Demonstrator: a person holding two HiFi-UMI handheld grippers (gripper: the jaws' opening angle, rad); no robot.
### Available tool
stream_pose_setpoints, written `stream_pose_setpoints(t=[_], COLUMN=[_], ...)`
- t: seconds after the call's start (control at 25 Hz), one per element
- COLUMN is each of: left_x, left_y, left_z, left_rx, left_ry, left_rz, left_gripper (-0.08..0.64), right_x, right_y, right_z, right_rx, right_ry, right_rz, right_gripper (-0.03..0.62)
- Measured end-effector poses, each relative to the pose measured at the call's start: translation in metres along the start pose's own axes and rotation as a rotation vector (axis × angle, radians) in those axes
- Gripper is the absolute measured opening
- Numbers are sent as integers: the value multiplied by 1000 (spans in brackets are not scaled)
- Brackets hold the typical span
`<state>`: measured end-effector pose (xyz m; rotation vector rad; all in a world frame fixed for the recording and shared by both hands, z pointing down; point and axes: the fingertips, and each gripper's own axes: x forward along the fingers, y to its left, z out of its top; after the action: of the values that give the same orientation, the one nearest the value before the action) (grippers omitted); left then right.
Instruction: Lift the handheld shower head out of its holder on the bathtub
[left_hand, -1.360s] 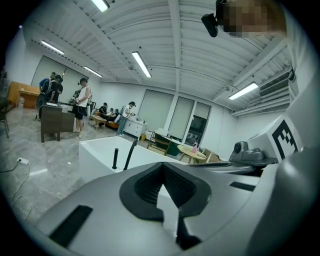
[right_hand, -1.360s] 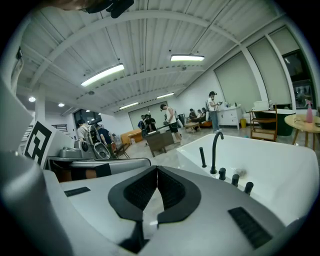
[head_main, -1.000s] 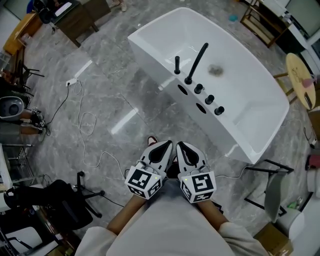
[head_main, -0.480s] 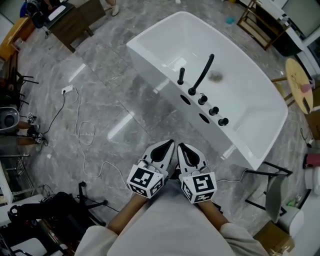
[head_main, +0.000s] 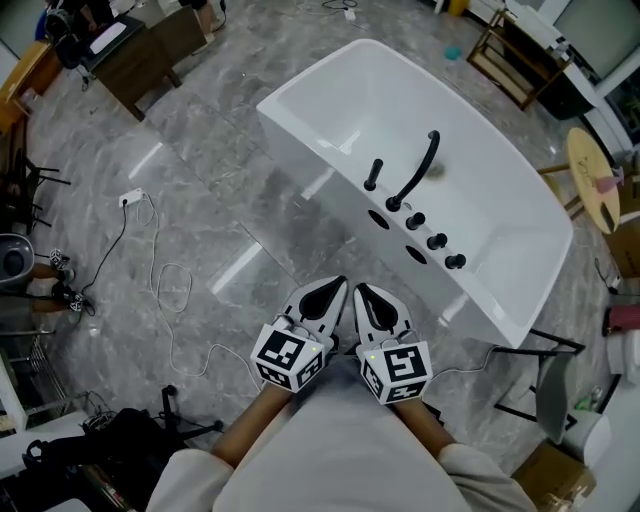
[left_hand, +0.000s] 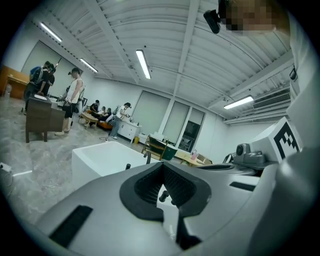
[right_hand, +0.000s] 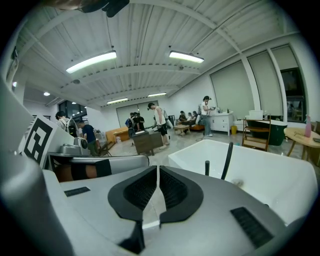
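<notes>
tub: white freestanding bathtub (head_main: 330, 100), dark patch (right_hand: 240, 181) on its floor | target: slim black handheld shower head (head_main: 373, 175) upright in holder on near rim, beside curved black spout (head_main: 418, 168) | left gripper (head_main: 335, 287): closed, empty | right gripper (head_main: 363, 291): closed, empty

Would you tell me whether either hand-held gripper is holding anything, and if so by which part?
Nothing is held. The left hand-held gripper and right hand-held gripper are both shut and empty; the shower head sits in its holder on the bathtub.
</notes>
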<state>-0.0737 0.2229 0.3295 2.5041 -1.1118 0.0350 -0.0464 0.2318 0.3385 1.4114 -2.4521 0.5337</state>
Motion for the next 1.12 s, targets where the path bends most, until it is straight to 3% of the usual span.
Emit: stream_pose_setpoints(t=[0.68, 1.12], left_x=[-4, 46], left_y=[41, 60], left_z=[-4, 11], left_rx=[-39, -34], left_ry=[9, 53], left_rz=[-36, -91], left_gripper=[-3, -3], right_x=[34, 72], right_y=[2, -31], right_z=[-4, 15], right_rx=[-12, 18], right_ry=[17, 33], right_rz=[-64, -62], right_gripper=[14, 14])
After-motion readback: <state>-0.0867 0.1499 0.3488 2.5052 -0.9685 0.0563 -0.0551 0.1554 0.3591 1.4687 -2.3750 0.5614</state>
